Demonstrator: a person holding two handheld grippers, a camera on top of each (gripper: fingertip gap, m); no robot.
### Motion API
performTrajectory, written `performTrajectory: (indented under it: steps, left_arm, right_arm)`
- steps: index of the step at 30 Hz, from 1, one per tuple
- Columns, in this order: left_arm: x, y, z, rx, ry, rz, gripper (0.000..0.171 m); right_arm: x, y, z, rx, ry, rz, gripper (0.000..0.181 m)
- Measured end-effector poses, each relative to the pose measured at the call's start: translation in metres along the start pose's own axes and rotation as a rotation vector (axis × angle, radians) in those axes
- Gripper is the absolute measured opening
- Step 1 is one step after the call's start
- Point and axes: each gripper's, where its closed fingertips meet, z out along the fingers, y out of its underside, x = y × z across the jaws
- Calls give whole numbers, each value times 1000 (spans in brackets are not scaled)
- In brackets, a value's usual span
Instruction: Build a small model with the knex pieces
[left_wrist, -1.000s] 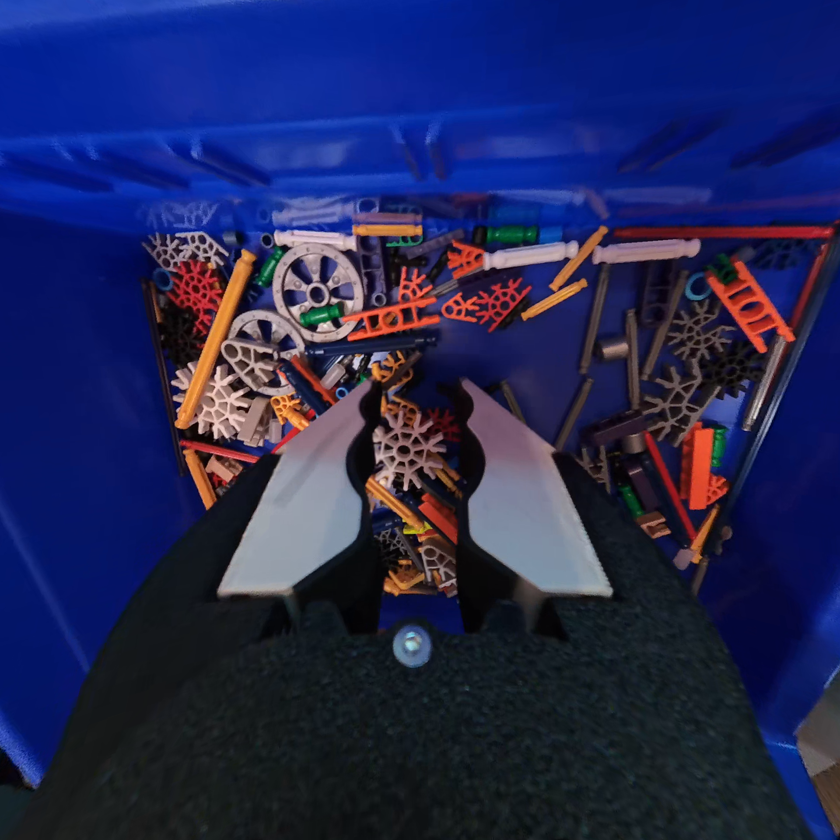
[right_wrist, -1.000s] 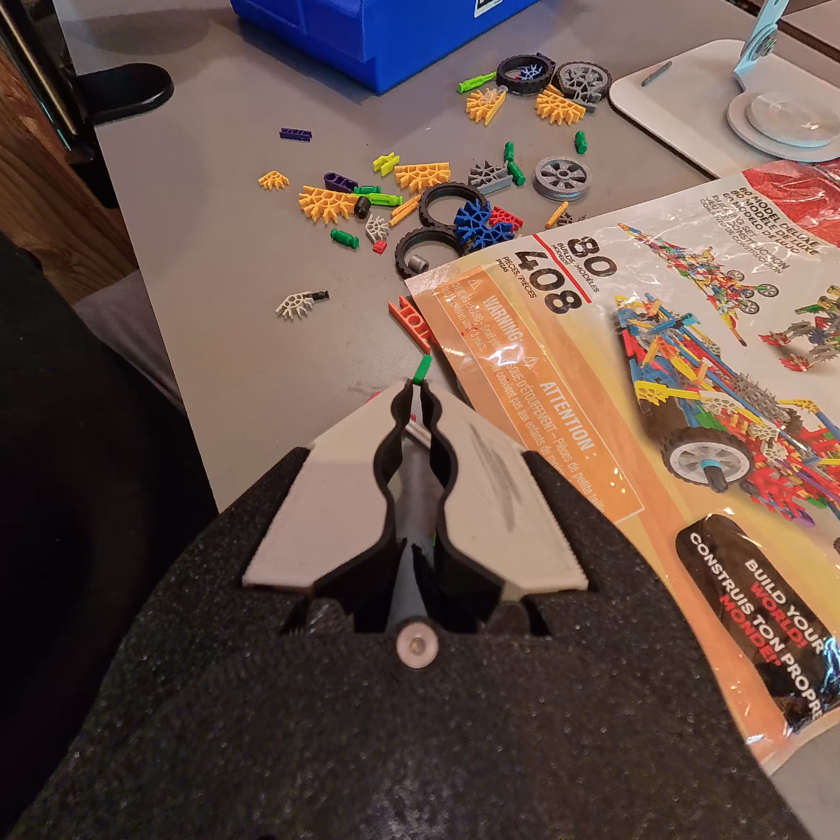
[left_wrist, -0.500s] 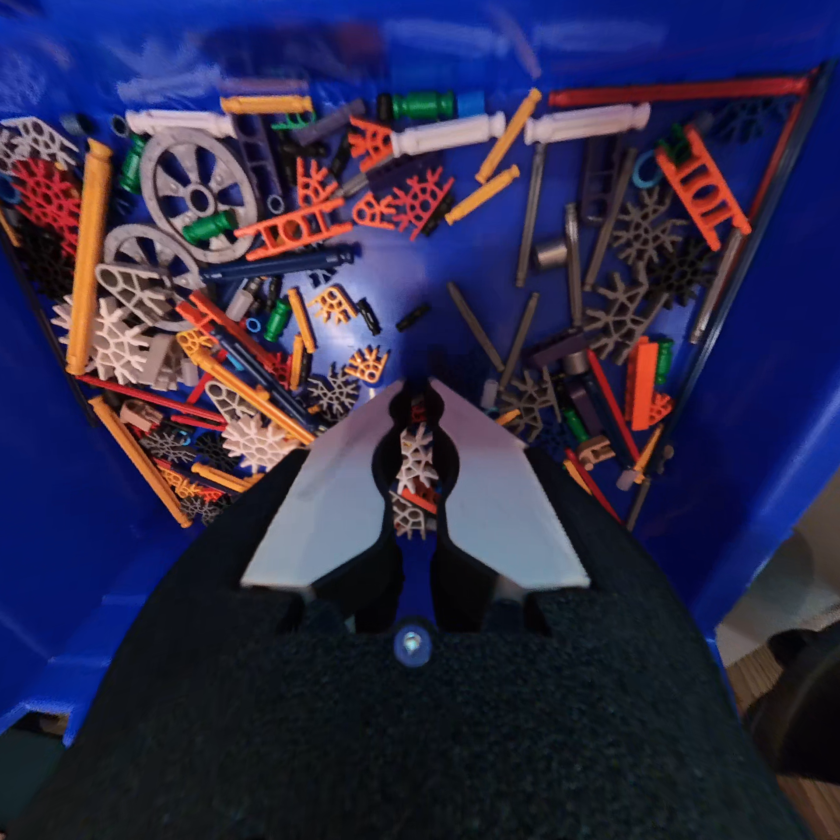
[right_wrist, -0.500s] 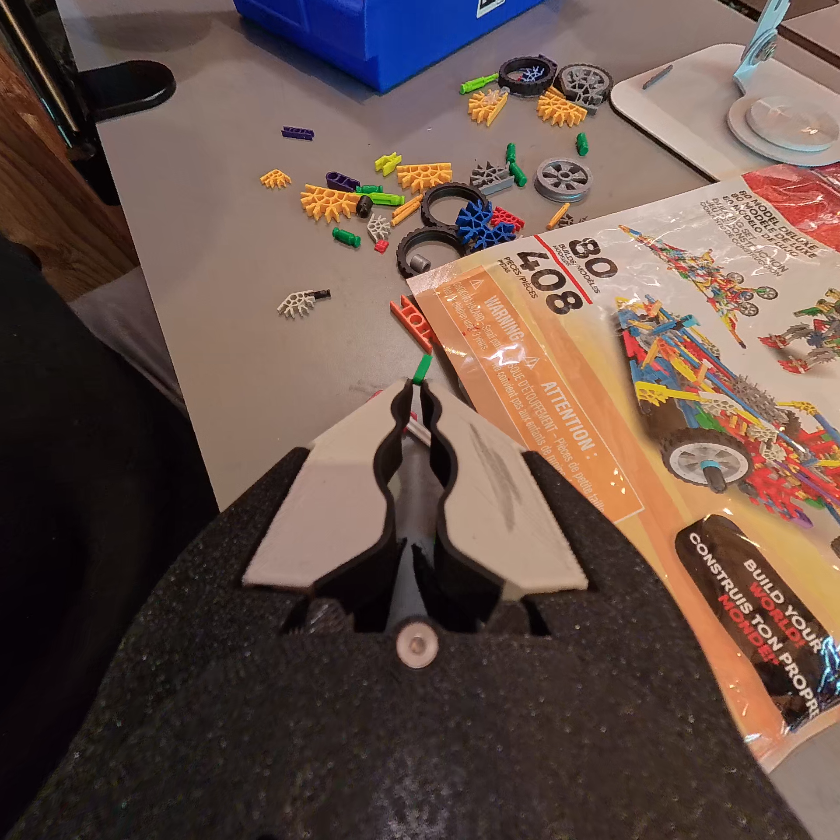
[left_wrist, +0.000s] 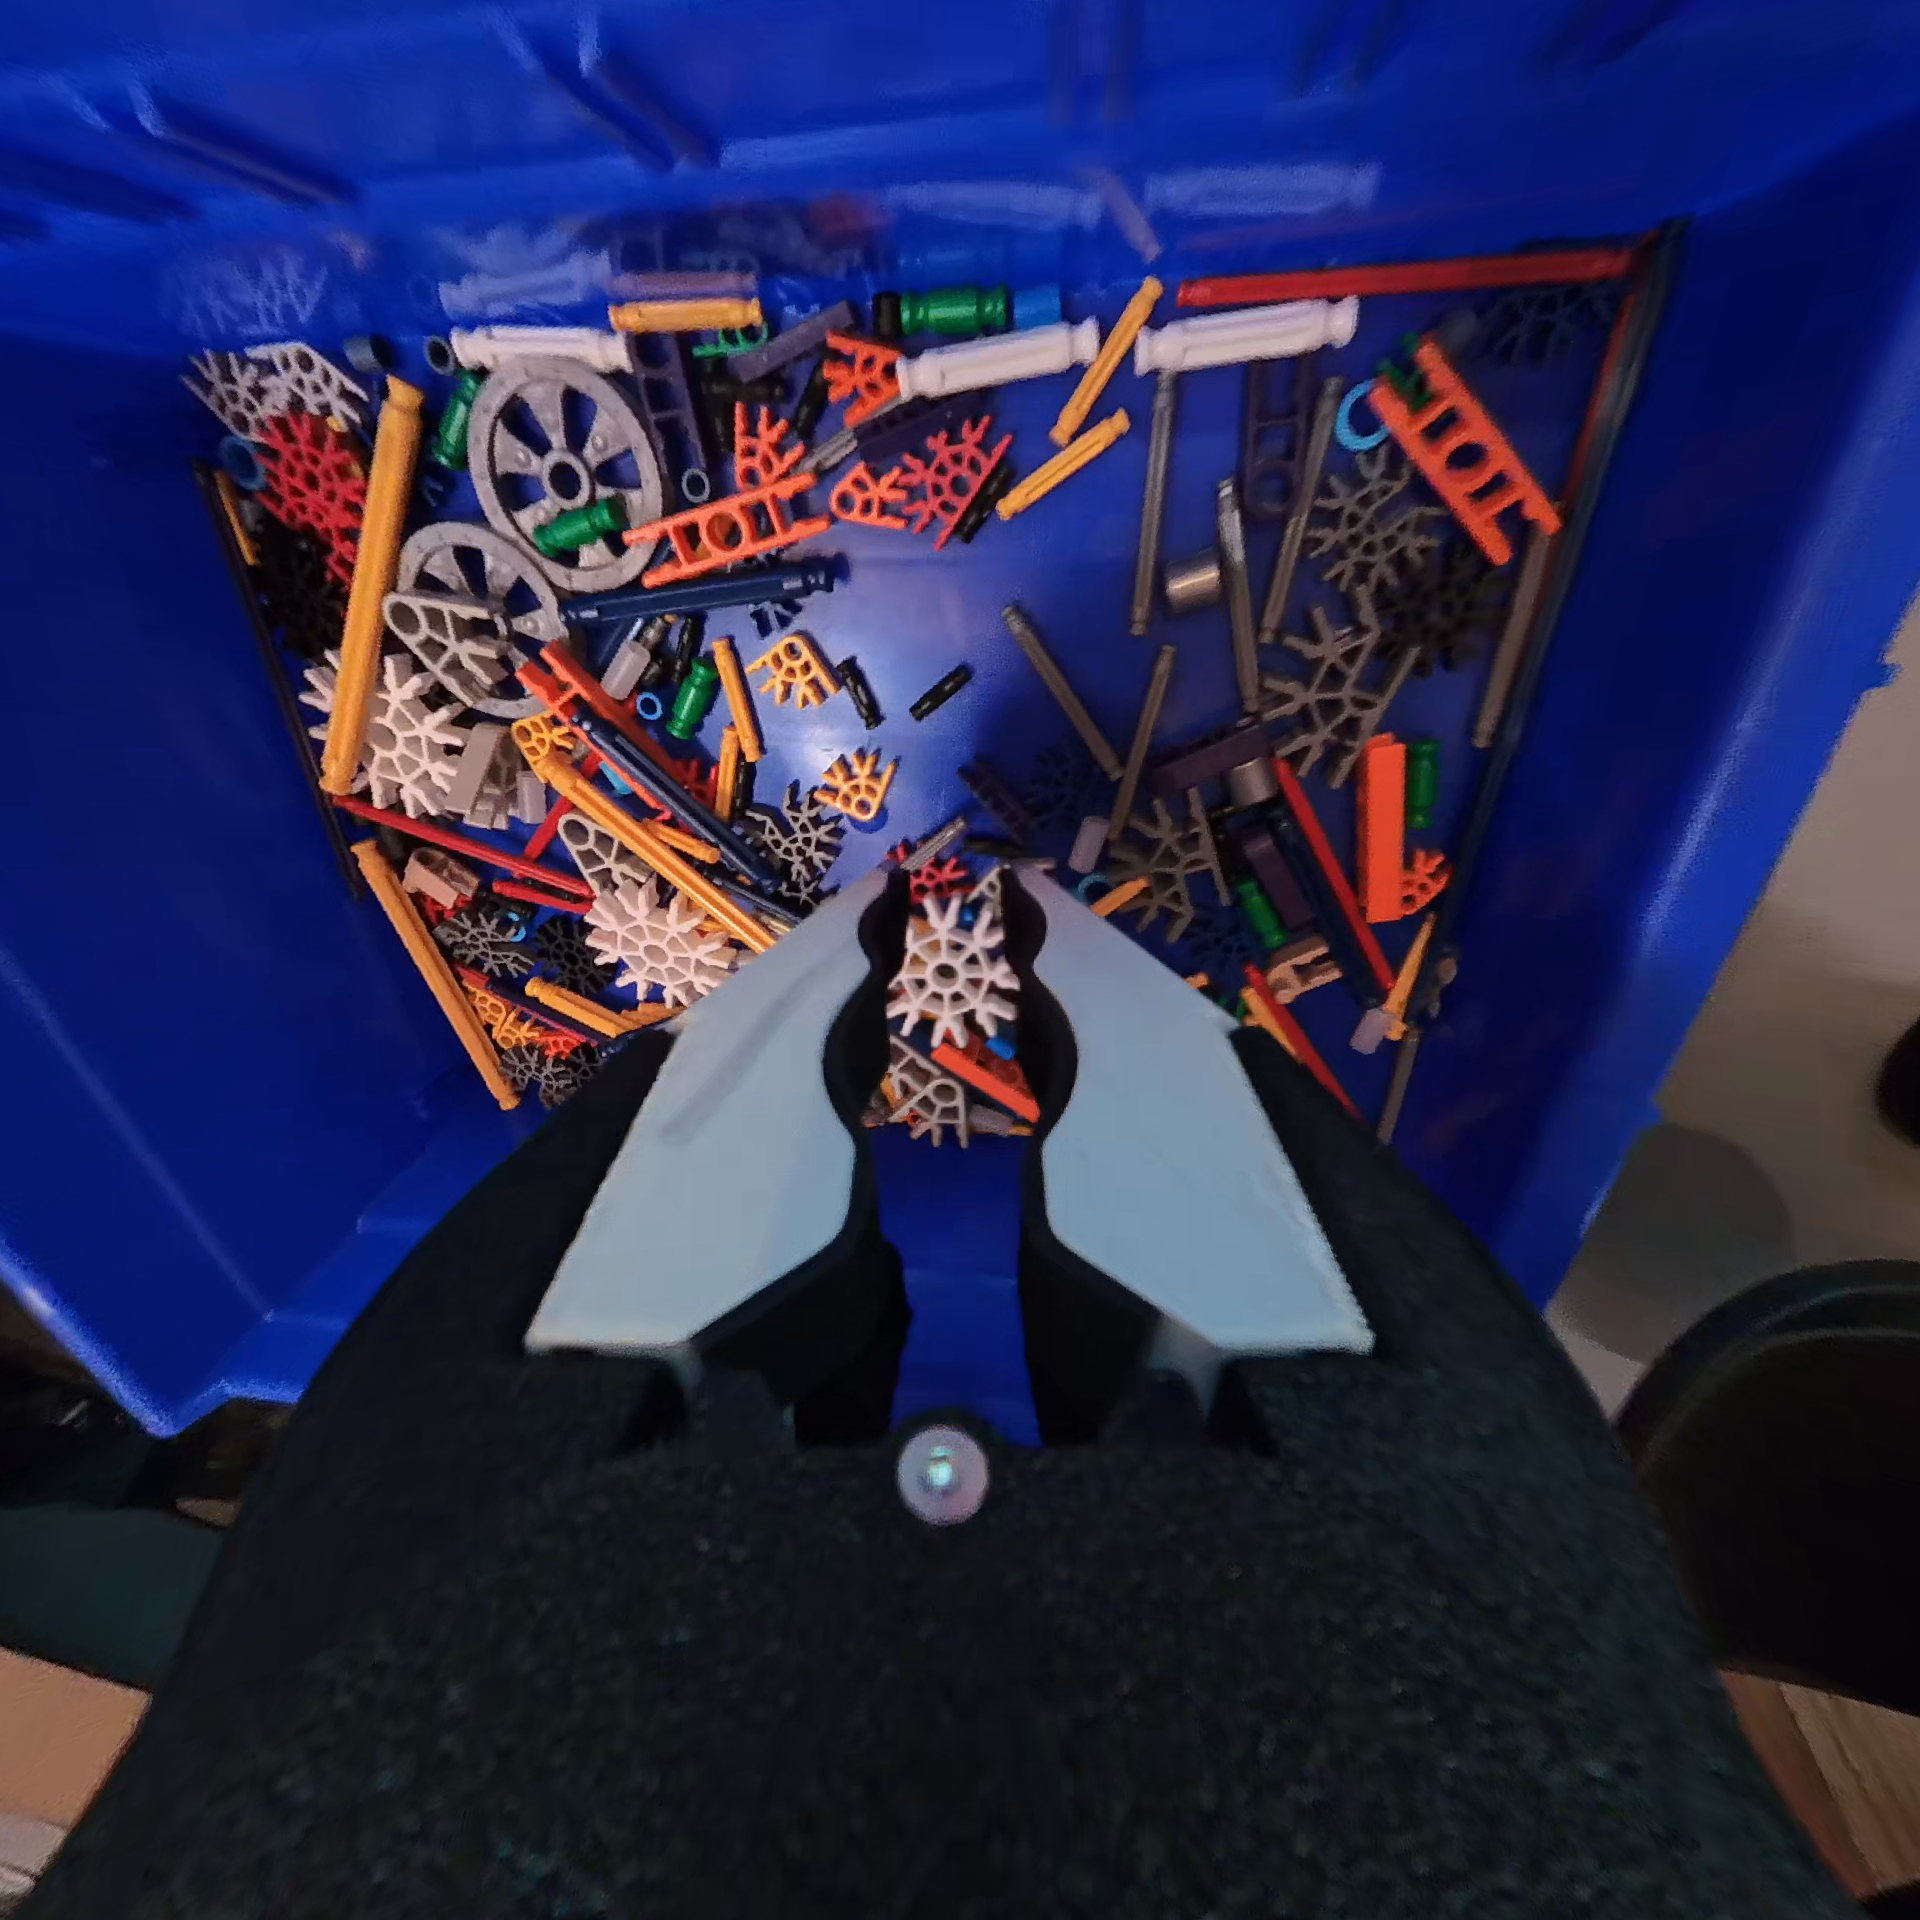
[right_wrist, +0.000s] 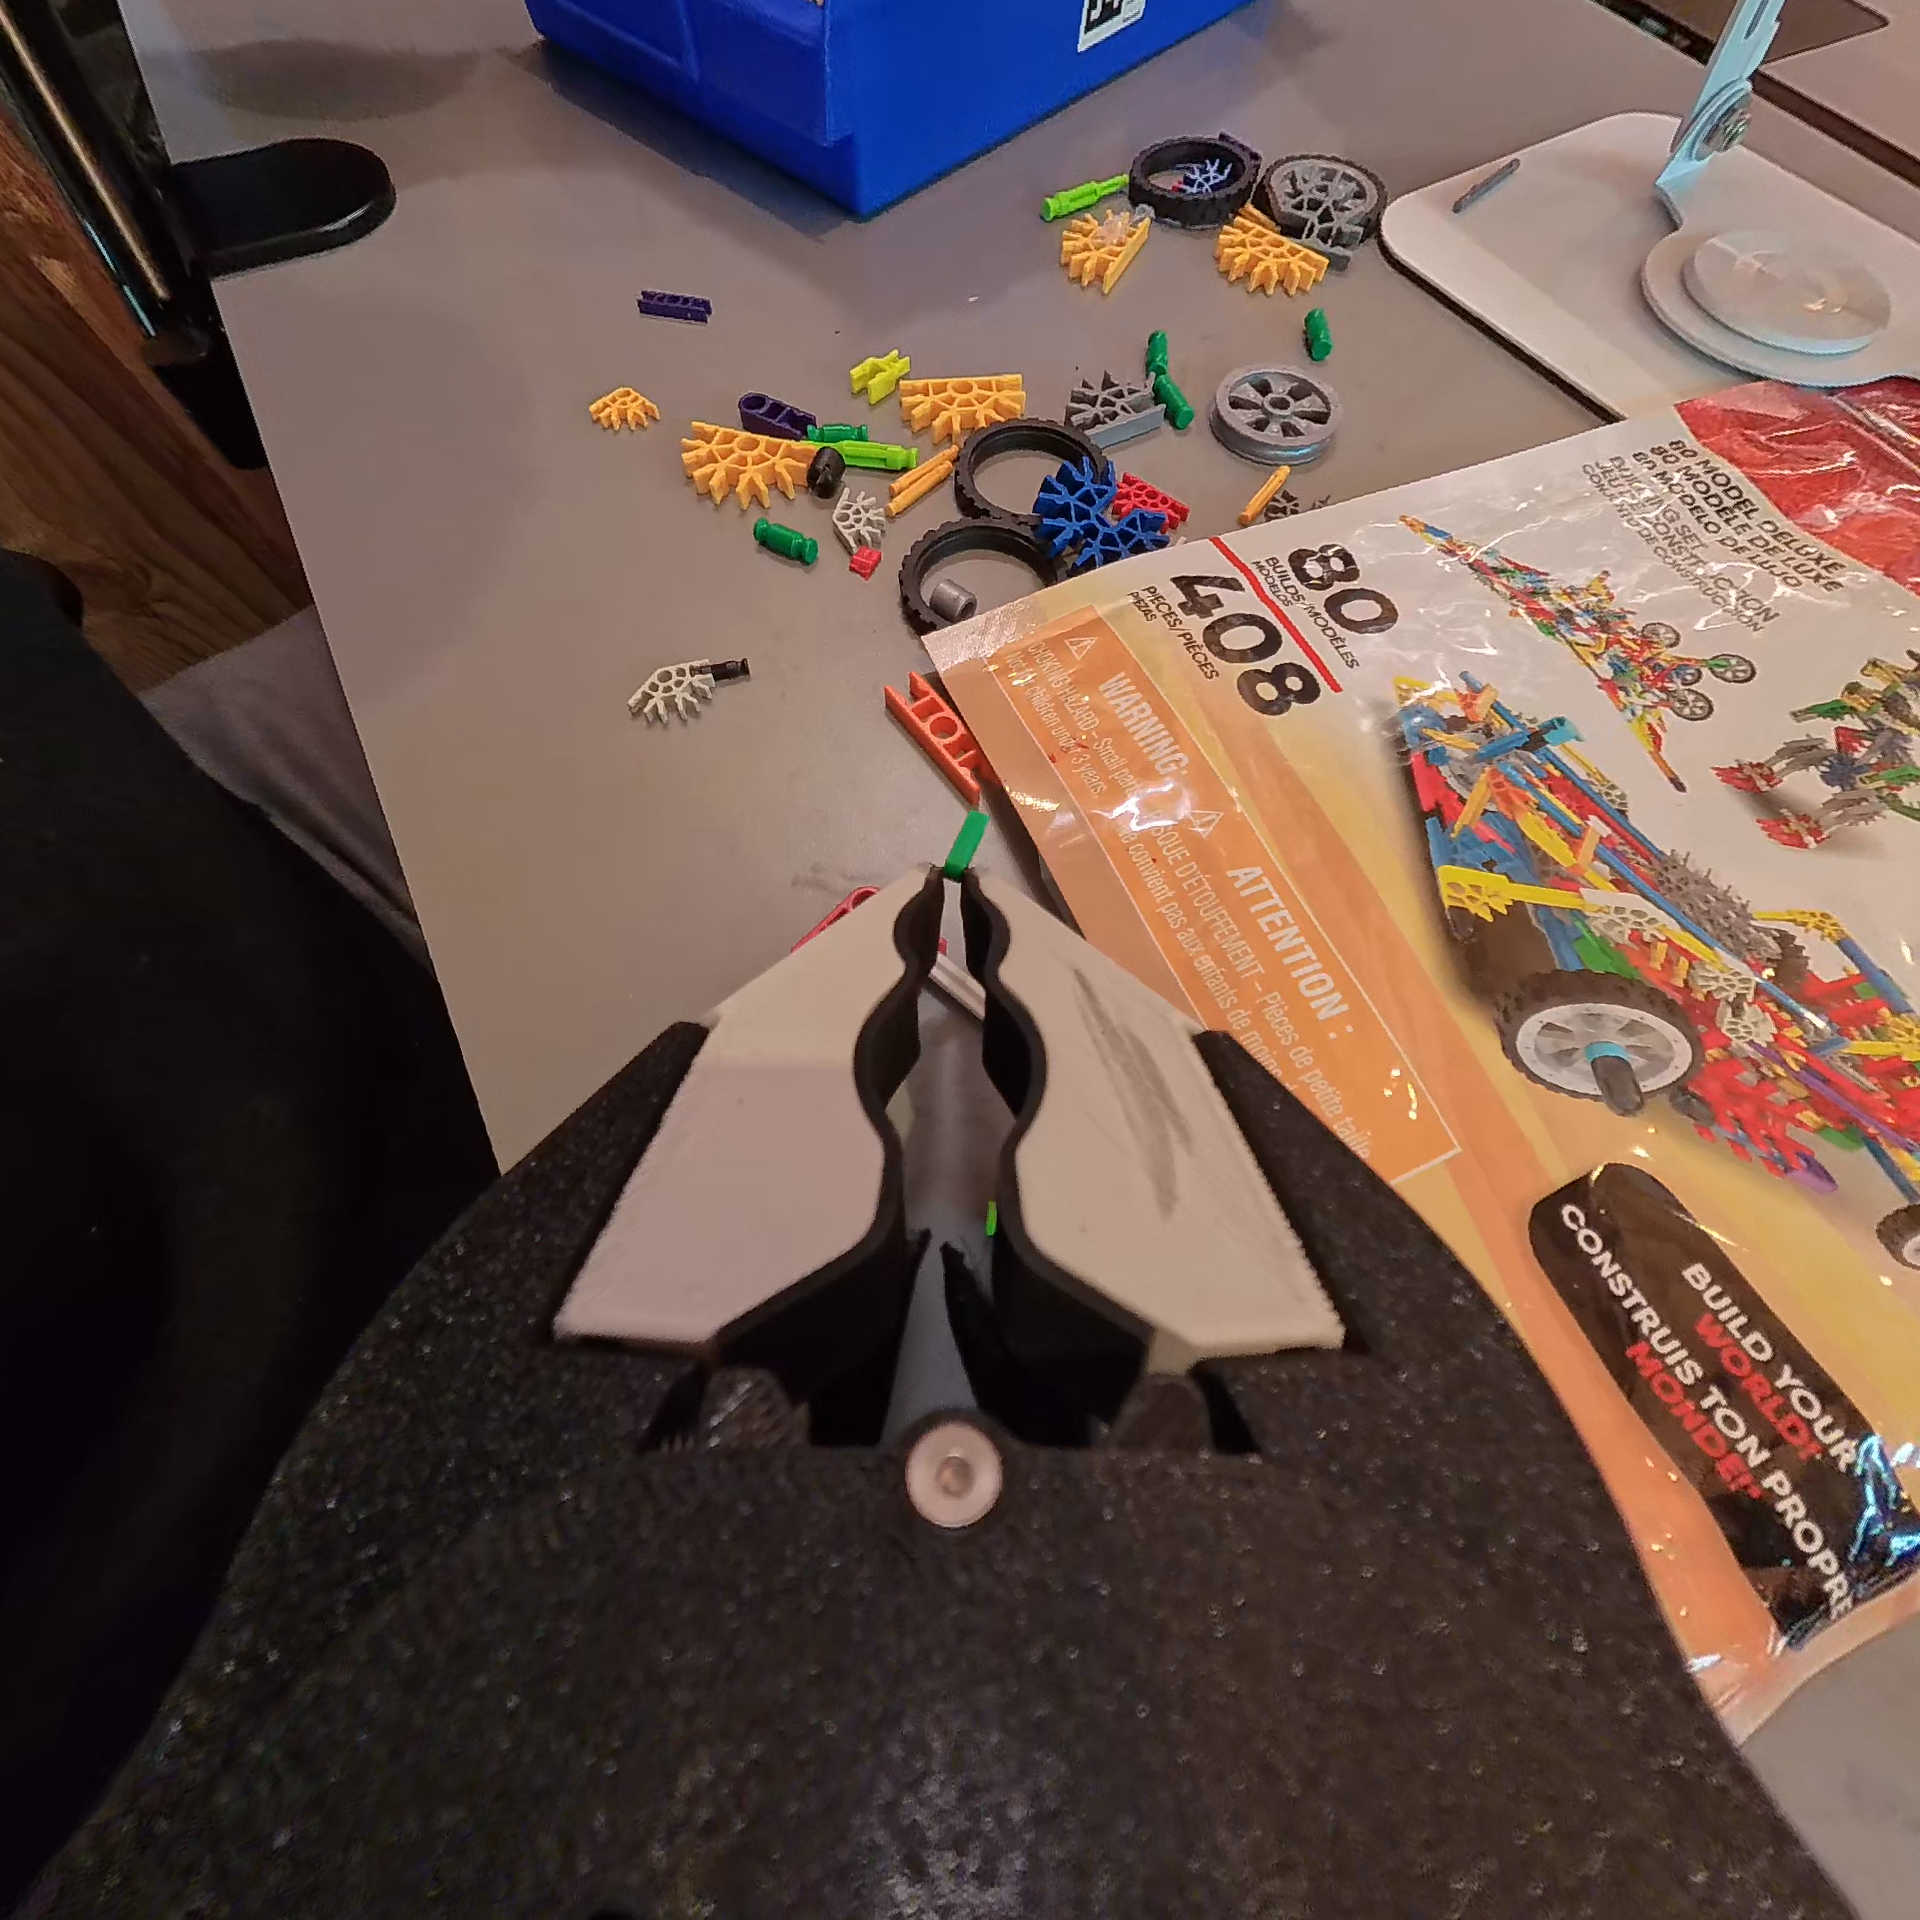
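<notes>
My left gripper (left_wrist: 951, 894) hangs inside a blue bin (left_wrist: 156, 935) over a heap of toy building pieces. Its jaws stand partly apart. A white snowflake connector (left_wrist: 951, 971) shows in the gap, lying on orange and grey pieces. I cannot tell whether the pads touch it. My right gripper (right_wrist: 951, 883) is shut on a thin green rod (right_wrist: 968, 840), whose tip sticks out past the fingertips. It hovers low over the grey table (right_wrist: 520, 623), at the edge of a printed plastic bag (right_wrist: 1351, 883).
The bin holds grey wheels (left_wrist: 566, 478), yellow rods (left_wrist: 369, 582), white rods (left_wrist: 997, 358) and an orange ladder piece (left_wrist: 1465, 462). On the table lie yellow fan connectors (right_wrist: 743, 462), black tyres (right_wrist: 1013, 468), a blue connector (right_wrist: 1086, 514), a grey wheel (right_wrist: 1276, 412), a blue bin (right_wrist: 883, 83) and a white stand base (right_wrist: 1558, 260). Left tips to right tips: about 40 cm. To the white snowflake connector (left_wrist: 951, 971): left tips about 4 cm, right tips about 45 cm.
My left gripper closed most of the way around the white snowflake connector, then spread partly again, and the view shifted back and right. The right gripper has stayed still with the green rod.
</notes>
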Motion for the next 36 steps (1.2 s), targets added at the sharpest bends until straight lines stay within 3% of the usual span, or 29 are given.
performTrajectory:
  steps: [6,13,19,30,36]
  left_arm:
    - [26,-26,-27,113,-42,61,17]
    - [26,-18,-28,88,-47,56,17]
    - [45,-32,-36,139,-54,97,16]
    - [29,-37,-38,160,-78,87,15]
    - [13,-24,-31,119,-91,54,15]
  right_arm:
    - [-1,0,0,-2,-5,-2,1]
    - [0,-1,-1,5,3,-8,1]
    - [-1,0,0,1,-3,-9,1]
    - [-1,0,0,3,-1,-7,1]
    - [-1,-1,-1,6,-1,-7,1]
